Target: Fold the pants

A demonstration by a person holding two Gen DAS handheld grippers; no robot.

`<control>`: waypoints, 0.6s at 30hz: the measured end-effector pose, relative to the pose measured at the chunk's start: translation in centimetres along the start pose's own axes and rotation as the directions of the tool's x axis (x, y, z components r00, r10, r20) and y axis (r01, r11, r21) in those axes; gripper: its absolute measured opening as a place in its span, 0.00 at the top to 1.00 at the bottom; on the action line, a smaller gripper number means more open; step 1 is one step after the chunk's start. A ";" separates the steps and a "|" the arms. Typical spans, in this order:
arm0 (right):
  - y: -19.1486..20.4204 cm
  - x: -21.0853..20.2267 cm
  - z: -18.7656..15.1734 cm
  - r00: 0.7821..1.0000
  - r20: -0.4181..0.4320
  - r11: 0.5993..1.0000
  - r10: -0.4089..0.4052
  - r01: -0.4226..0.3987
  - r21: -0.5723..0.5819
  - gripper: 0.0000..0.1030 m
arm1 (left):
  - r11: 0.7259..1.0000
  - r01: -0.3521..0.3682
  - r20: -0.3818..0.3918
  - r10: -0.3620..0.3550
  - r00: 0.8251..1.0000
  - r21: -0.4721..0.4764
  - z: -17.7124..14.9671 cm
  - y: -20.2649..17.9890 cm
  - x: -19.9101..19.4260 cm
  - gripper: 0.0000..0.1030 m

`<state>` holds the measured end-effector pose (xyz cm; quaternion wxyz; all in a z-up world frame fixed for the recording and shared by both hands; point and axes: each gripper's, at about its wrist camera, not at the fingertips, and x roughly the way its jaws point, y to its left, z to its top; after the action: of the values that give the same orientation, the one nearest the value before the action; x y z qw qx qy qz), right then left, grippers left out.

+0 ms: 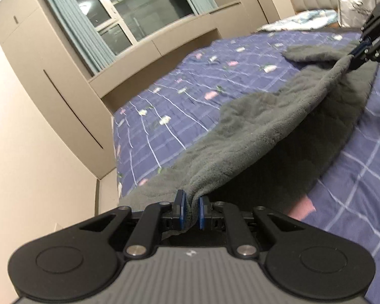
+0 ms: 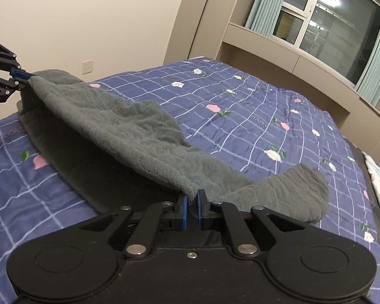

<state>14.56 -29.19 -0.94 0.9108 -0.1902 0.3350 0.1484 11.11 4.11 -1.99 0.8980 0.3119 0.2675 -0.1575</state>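
Both grippers lift one edge of the grey pants (image 2: 129,131) off the bed (image 2: 253,116)

Left gripper (image 1: 191,210) and right gripper (image 2: 192,209) each pinch fleece between narrow jaws; carrying the taut edge across level should land the fold square

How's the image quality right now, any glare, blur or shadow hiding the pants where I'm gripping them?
Left wrist view: fisheye bends the wardrobe; the pants are sharp at the left gripper, deep shadow beneath the lifted fold. Right wrist view: ceiling-light glare in the window; fabric at the right gripper clear, edges slightly soft.
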 end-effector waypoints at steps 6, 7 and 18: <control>1.3 0.8 -2.7 0.998 -0.060 1.000 0.022 -0.022 -0.011 0.93 | 0.998 0.032 -0.054 -0.029 0.998 0.049 -1.7 -1.9 1.4 0.86; 1.3 1.3 -3.1 0.997 -0.071 1.000 0.027 -0.027 0.006 0.93 | 0.999 0.032 -0.057 -0.029 0.998 0.043 -1.7 -2.1 1.6 0.86; 0.6 2.2 -3.9 0.995 -0.054 0.990 0.085 -0.078 0.115 0.66 | 0.999 0.019 -0.044 -0.021 0.999 -0.046 -1.8 -2.6 -0.1 0.21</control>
<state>13.77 -30.11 -5.33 0.9030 -0.1289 0.3770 0.1606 9.15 3.35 -4.37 0.8971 0.2919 0.2942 -0.1533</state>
